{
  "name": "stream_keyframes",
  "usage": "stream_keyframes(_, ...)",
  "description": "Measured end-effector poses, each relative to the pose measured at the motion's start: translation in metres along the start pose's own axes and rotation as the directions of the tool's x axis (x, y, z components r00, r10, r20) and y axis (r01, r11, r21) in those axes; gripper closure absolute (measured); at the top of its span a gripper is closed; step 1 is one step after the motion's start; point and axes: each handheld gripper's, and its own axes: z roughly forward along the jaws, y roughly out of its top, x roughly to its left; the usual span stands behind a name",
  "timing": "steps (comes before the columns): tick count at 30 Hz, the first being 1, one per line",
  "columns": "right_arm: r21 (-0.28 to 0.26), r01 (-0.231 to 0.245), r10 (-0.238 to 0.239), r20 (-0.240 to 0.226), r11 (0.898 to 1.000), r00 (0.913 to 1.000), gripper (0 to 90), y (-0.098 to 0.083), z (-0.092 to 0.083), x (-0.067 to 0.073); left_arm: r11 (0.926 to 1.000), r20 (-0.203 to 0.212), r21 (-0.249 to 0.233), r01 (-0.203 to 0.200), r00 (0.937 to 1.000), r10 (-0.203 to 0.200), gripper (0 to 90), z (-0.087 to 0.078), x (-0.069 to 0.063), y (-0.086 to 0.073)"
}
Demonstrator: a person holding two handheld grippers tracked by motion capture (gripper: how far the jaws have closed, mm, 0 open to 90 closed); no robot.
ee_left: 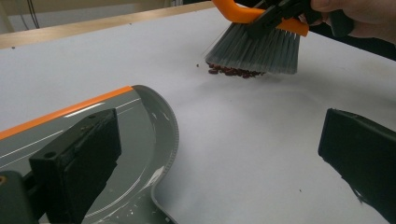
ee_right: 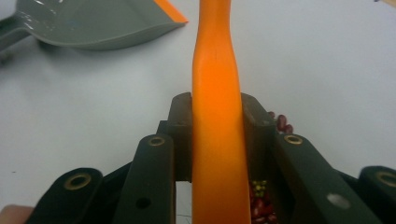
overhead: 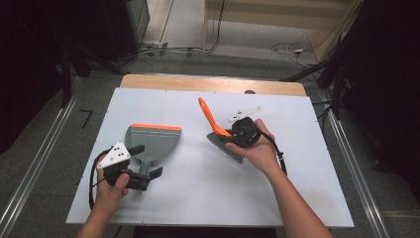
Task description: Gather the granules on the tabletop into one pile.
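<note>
the right tool [overhead: 236, 133] is clenched on the orange brush [overhead: 218, 130], bristles over red beans [ee_left: 233, 71] on the tabletop [overhead: 208, 188]; the left tool [overhead: 143, 166], released, straddles the grey dustpan [overhead: 152, 141] handle.

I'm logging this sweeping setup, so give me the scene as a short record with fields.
surface: white table
right claw: shut on the brush's orange handle
brush: bristles down over the beans
beans: small dark red pile under the bristles
dustpan: grey, orange lip, flat on the table
left claw: open, jaws either side of the dustpan handle
</note>
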Motion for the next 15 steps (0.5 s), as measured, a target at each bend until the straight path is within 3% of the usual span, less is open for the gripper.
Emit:
stream_keyframes(4,0.045,0.023,-0.023,-0.012,0.999,0.9997,68.7,-0.002,0.010,0.005,1.0000,0.001,0.000,-0.001,1.0000,0.001,0.0,0.000,0.000,0.000)
stream_keyframes(7,0.073,0.006,-0.005,-0.012,0.997,0.9999,68.7,-0.006,0.019,0.001,1.0000,-0.002,-0.001,-0.002,1.0000,0.002,0.0,-0.001,0.000,0.000)
stream_keyframes(10,0.060,-0.030,0.030,-0.002,0.998,0.9995,68.7,-0.009,0.019,-0.008,1.0000,-0.001,-0.006,-0.003,1.0000,0.003,0.0,-0.002,0.001,0.000)
stream_keyframes(12,0.053,-0.034,0.033,0.022,0.998,0.9992,68.7,-0.010,0.016,-0.011,1.0000,-0.003,-0.006,-0.001,1.0000,0.001,0.0,-0.002,0.001,0.000)
stream_keyframes(15,0.032,-0.051,0.050,0.020,0.998,0.9985,68.7,-0.012,0.009,-0.014,1.0000,-0.002,-0.007,0.000,1.0000,0.000,0.0,-0.001,0.001,0.000)
